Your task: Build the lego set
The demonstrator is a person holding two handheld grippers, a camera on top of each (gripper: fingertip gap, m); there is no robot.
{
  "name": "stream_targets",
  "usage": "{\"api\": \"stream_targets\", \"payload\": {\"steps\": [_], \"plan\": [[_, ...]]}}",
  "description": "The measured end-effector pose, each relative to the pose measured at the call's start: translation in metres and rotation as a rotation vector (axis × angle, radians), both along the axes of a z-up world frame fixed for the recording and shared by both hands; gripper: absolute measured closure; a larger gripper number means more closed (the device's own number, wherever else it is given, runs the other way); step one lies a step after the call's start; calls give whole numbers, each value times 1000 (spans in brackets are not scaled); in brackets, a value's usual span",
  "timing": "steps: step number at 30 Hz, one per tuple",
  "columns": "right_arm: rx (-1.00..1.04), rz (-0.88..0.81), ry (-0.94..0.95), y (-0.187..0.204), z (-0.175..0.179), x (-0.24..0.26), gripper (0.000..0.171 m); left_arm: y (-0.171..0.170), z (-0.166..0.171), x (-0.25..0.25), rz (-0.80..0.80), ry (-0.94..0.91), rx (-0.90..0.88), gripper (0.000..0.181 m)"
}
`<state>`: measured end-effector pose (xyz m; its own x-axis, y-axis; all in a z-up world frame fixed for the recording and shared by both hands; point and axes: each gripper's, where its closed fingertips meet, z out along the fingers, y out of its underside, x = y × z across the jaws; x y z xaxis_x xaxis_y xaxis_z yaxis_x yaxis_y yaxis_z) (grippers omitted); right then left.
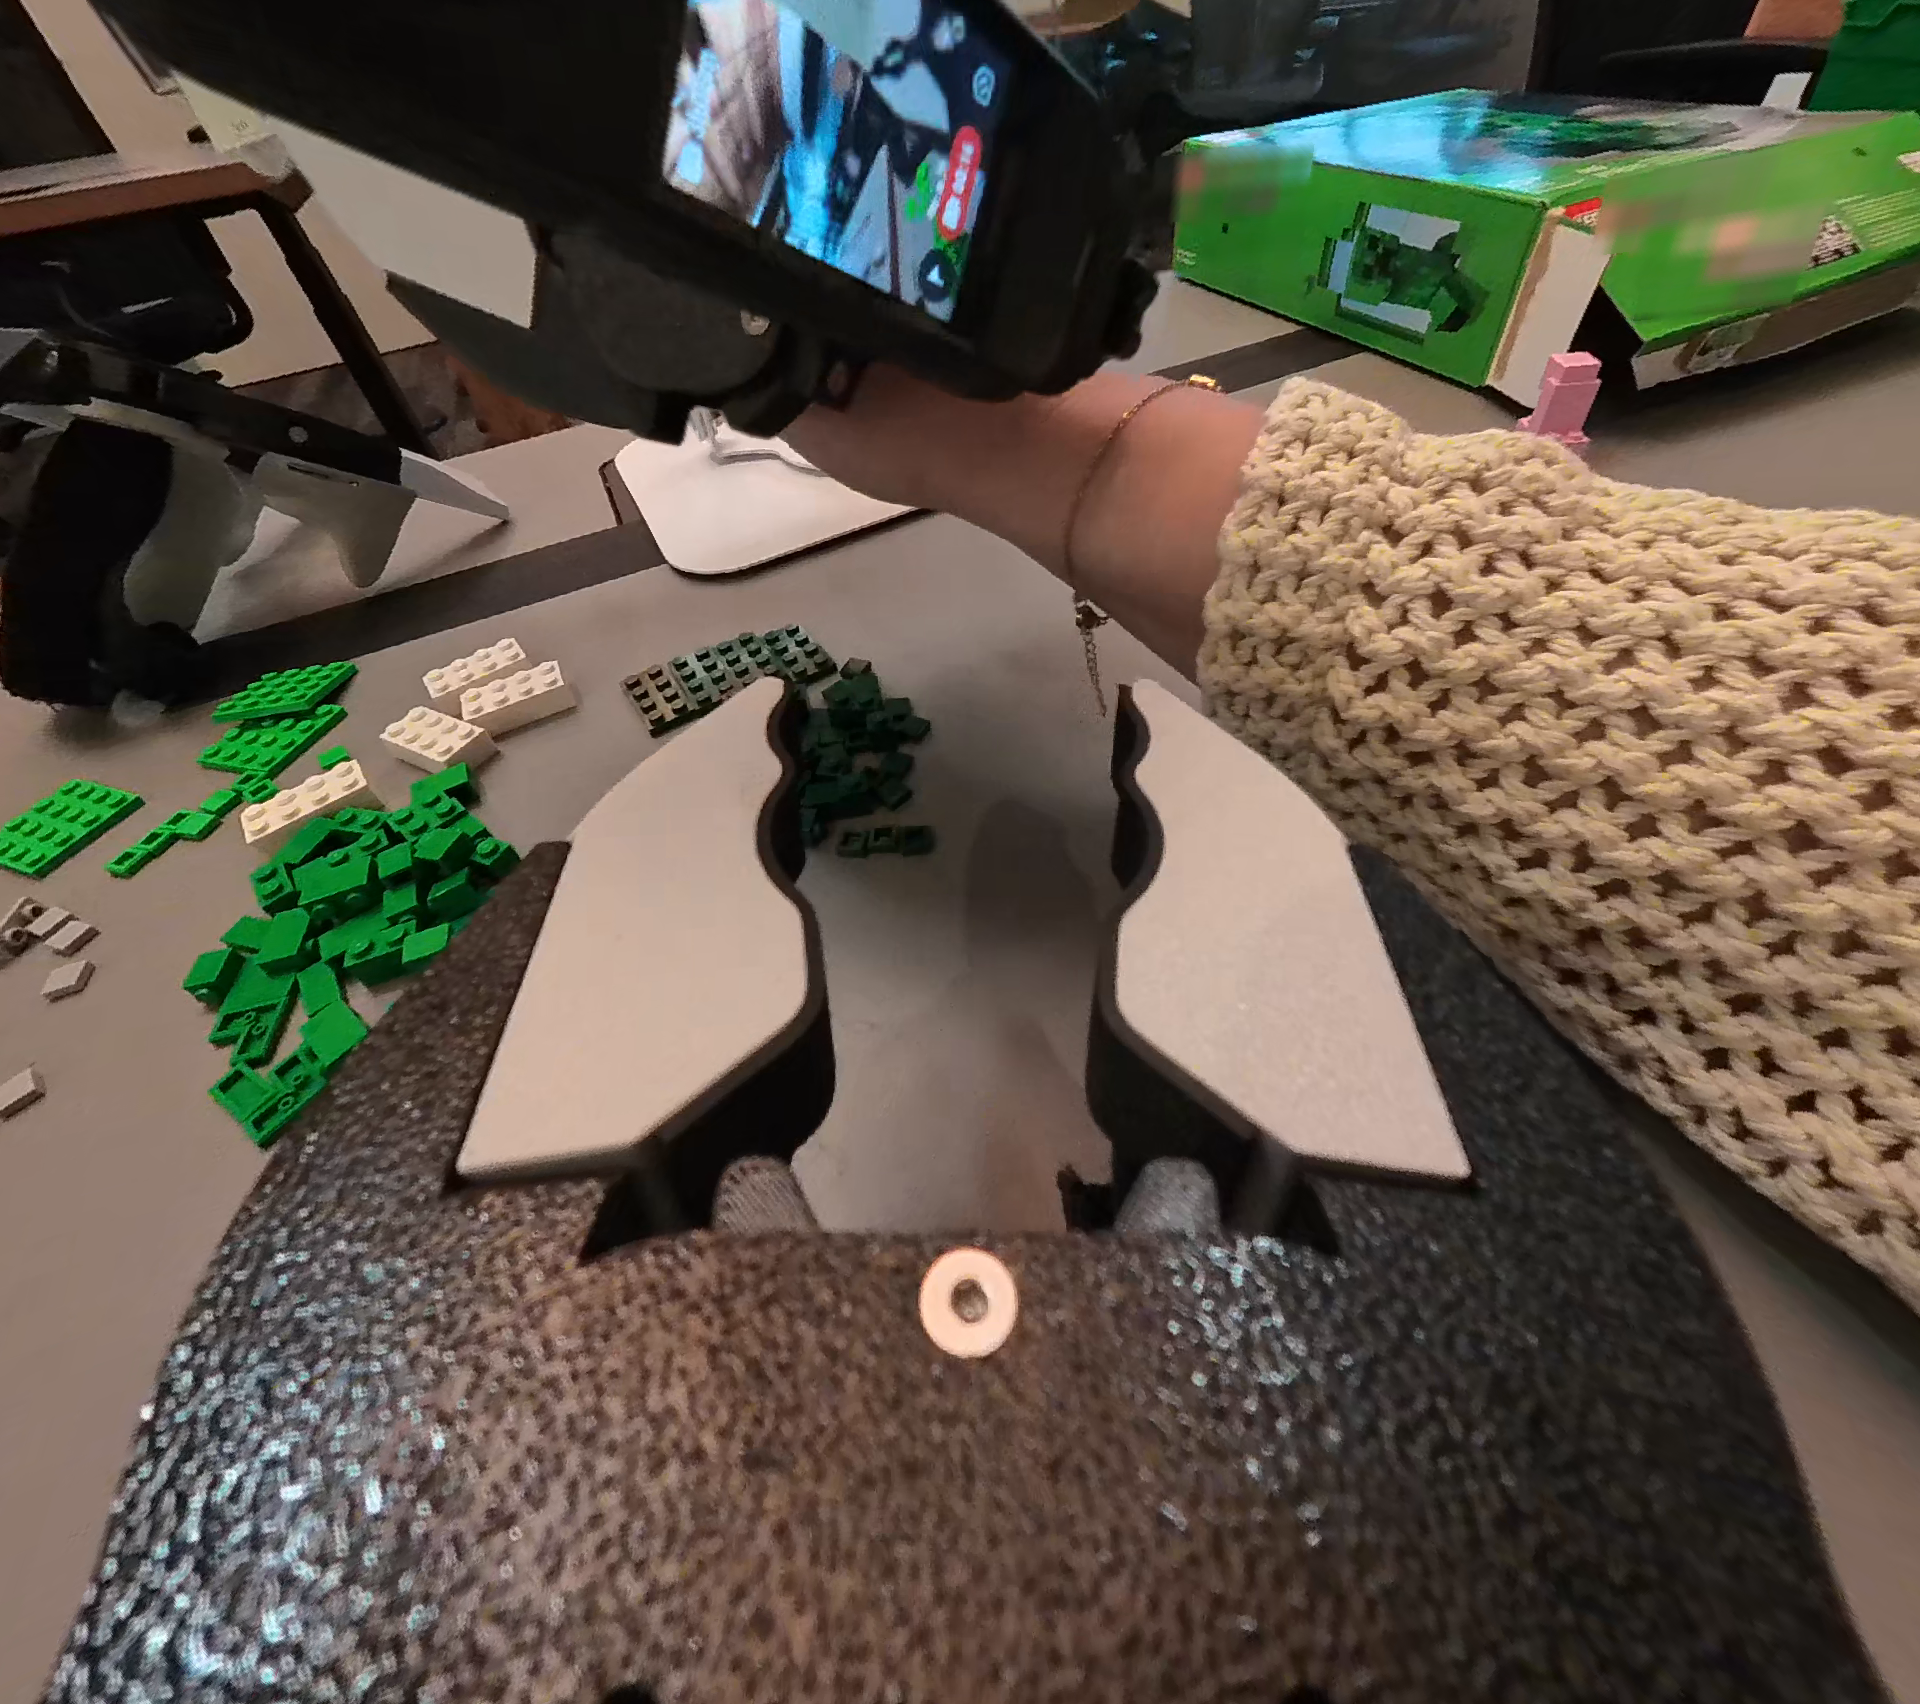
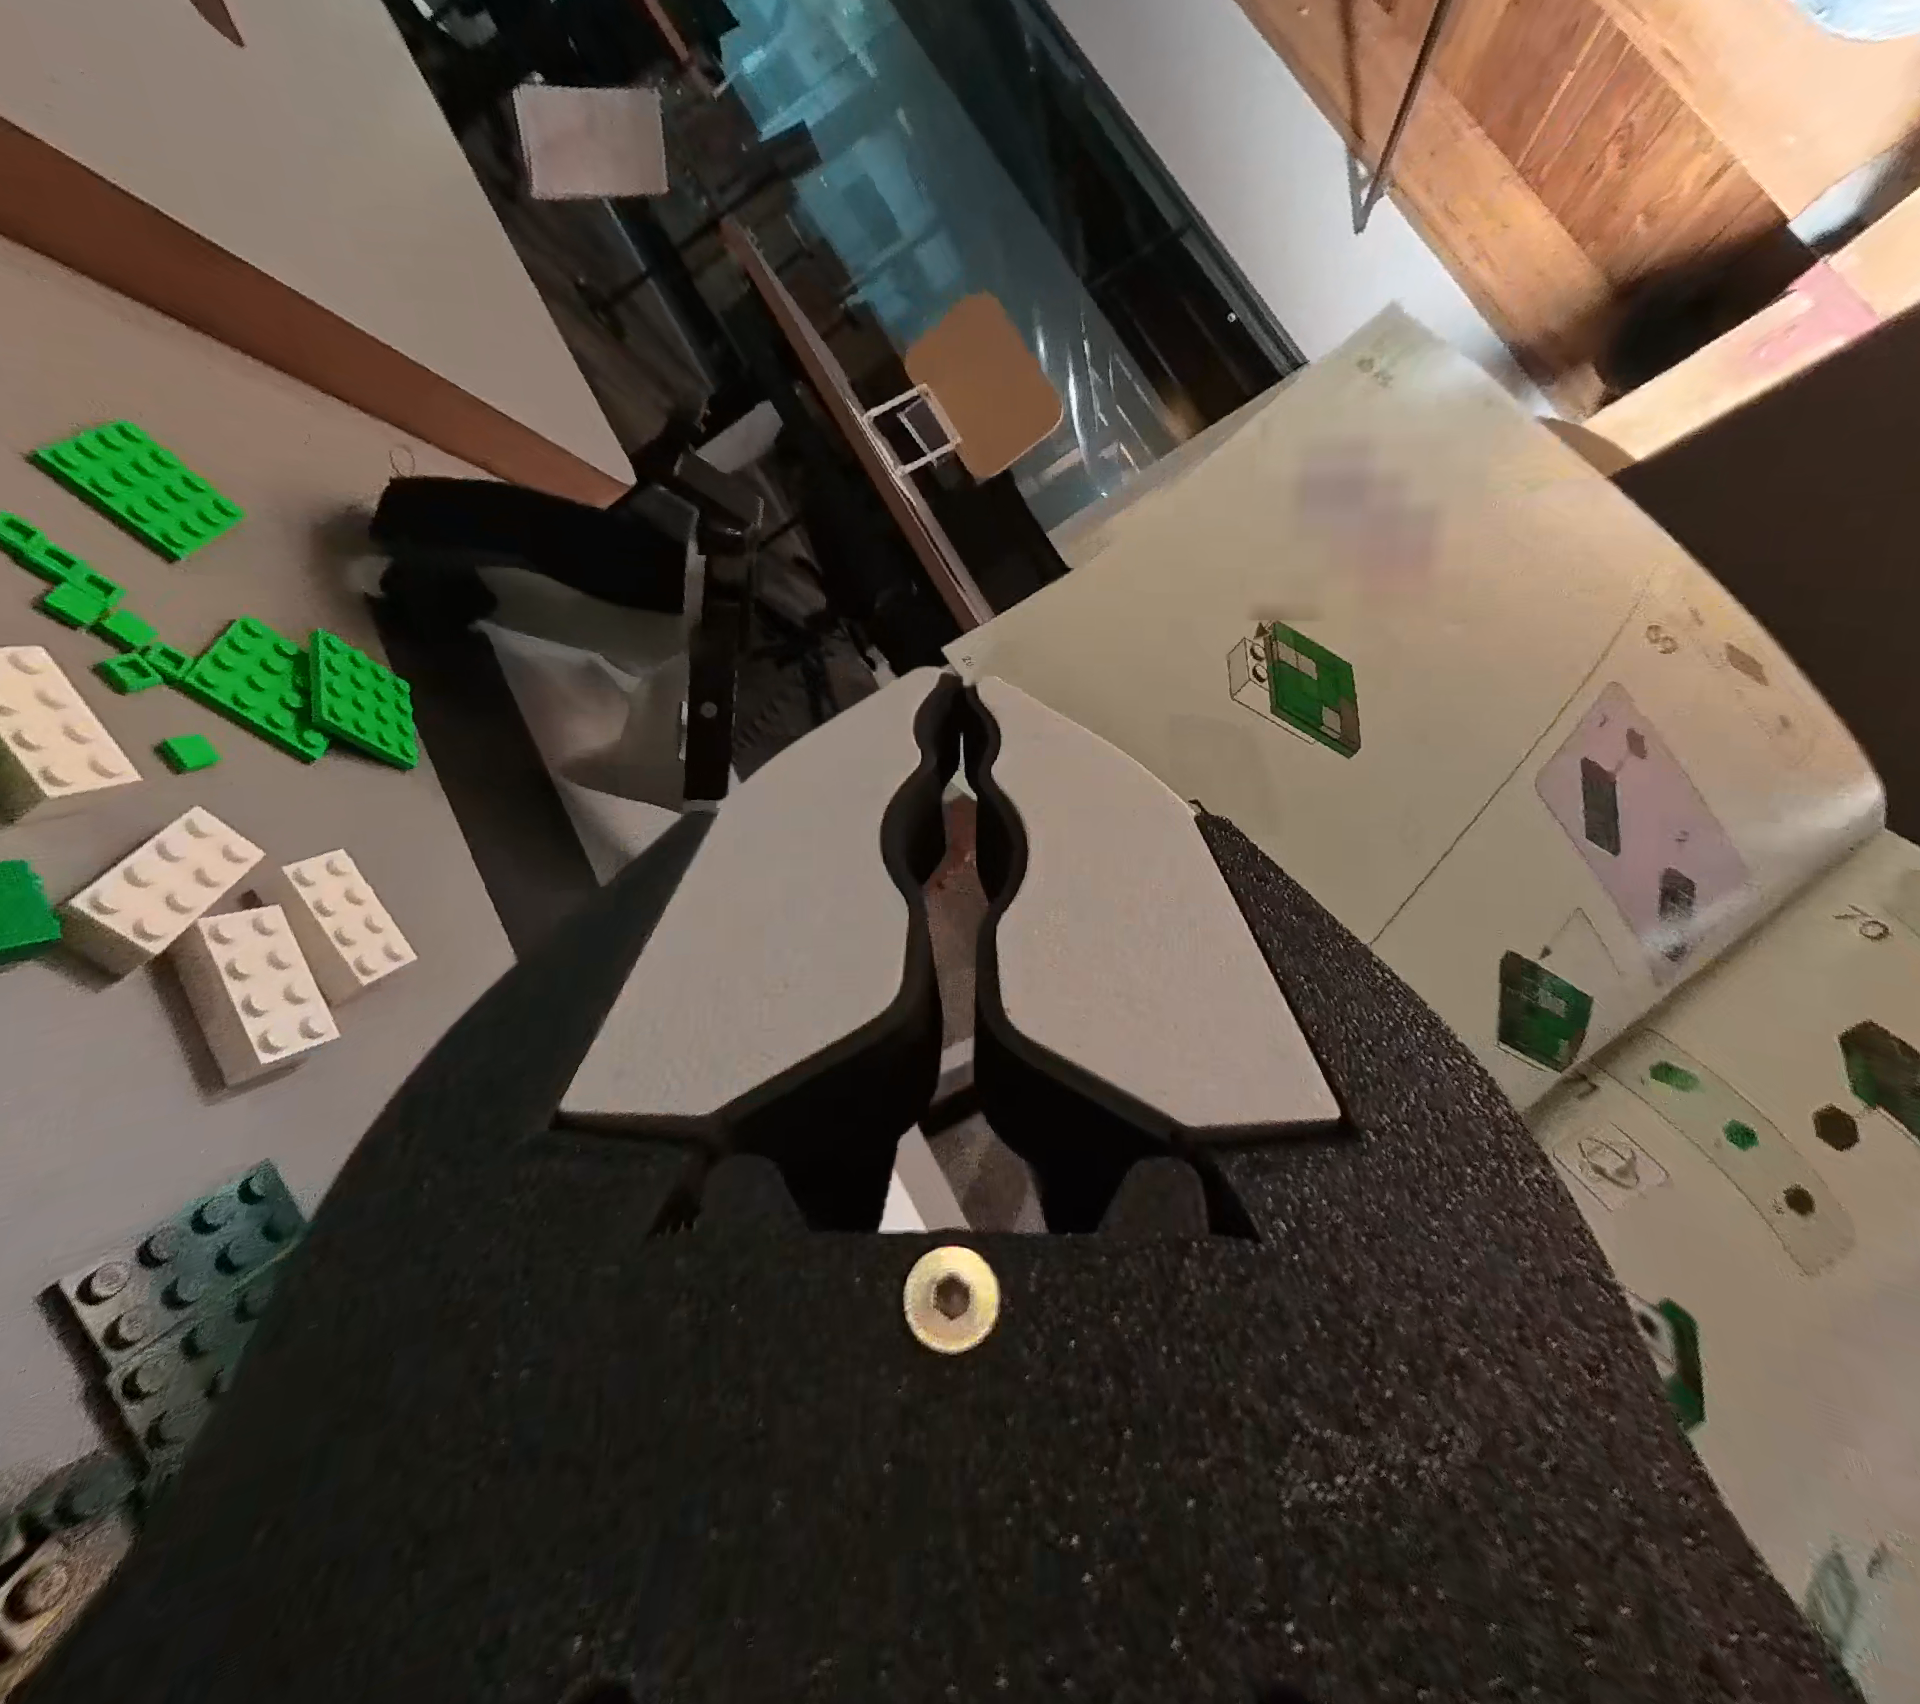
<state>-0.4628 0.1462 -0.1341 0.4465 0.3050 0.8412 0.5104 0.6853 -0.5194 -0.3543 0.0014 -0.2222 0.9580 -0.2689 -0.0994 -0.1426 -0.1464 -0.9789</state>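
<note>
My left gripper (image 1: pixel 956 709) is open and empty, low over the grey table (image 1: pixel 997 615), its tips just above a heap of small dark green pieces (image 1: pixel 862 771). A heap of bright green pieces (image 1: pixel 353 916), white bricks (image 1: pixel 488 704), green plates (image 1: pixel 281 719) and dark green plates (image 1: pixel 727 667) lie to its left. My right gripper (image 2: pixel 961 688) is shut on the corner of a page of the instruction booklet (image 2: pixel 1455 719), held up off the table. Its black body (image 1: pixel 416 44) crosses above the left gripper. White bricks (image 2: pixel 249 968) and green plates (image 2: pixel 301 698) lie to its left.
A hand in a cream knit sleeve (image 1: pixel 1558 771) reaches across from the right. A green set box (image 1: pixel 1507 220) and a small pink figure (image 1: pixel 1558 397) stand at the back right. A white stand base (image 1: pixel 748 511) and a black-and-white device (image 1: pixel 104 511) sit at the back left. Left tips to right tips: about 20 centimeters.
</note>
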Motion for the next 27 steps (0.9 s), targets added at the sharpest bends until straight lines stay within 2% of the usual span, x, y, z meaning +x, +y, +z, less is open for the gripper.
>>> {"api": "stream_targets", "payload": {"steps": [3,5,11,16,19,21,24,27], "plan": [[-10,-8,11,2,0,0,169,0,0,1,-2,1,-1,124],[-24,-7,11,3,-2,0,159,0,0,1,-2,1,0,124],[-23,15,30,-1,2,2,150,0,0,1,-3,0,0,124],[-12,122,281,-25,63,27,147,-1,0,3,-9,0,-1,124],[-41,122,459,-18,95,65,145,-1,0,4,-12,0,-2,124],[-70,100,520,-6,103,89,144,-1,0,4,-12,0,-2,124],[-88,69,509,12,97,108,142,-1,0,4,-12,1,-2,124],[-61,75,366,18,76,105,135,-1,0,4,-11,0,-3,124]]}}
